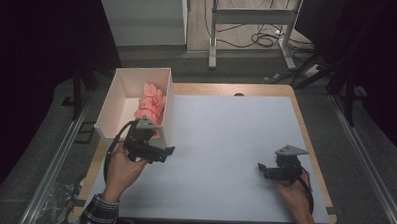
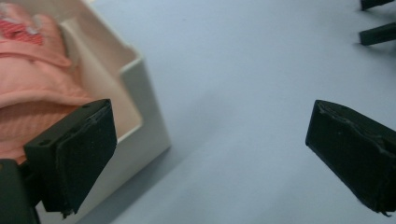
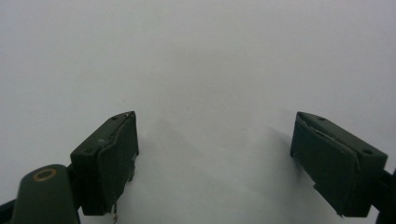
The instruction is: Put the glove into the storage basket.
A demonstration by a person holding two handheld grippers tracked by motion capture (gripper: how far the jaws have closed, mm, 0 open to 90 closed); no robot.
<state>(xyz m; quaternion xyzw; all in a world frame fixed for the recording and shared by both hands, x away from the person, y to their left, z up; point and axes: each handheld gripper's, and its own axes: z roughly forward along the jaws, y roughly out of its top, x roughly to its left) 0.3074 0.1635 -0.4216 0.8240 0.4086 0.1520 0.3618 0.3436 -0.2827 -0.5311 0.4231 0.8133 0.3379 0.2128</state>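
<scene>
A white box (image 1: 117,105) stands at the left edge of the table (image 1: 225,143), and a pink cloth (image 1: 150,106) lies bunched inside it, heaped against the box's right wall. The left gripper (image 1: 157,153) is held just in front of the box's near right corner, its grey plate overlapping the near end of the cloth in the high view. In the left gripper view its fingers (image 2: 74,154) stand wide apart with nothing between them: one sits in front of the cloth (image 2: 32,79) and the box's near wall (image 2: 147,116), the other hangs over the bare pale table (image 2: 243,93). Whether that finger touches the cloth cannot be told. The right gripper (image 1: 267,170) is well apart from the box, low over the right side of the table near its front edge. The right gripper view shows its fingers (image 3: 109,158) spread wide as well, holding nothing, with plain table (image 3: 210,70) beneath them. A hand (image 1: 122,167) in a checked sleeve holds the left gripper; another hand (image 1: 296,193) holds the right one
</scene>
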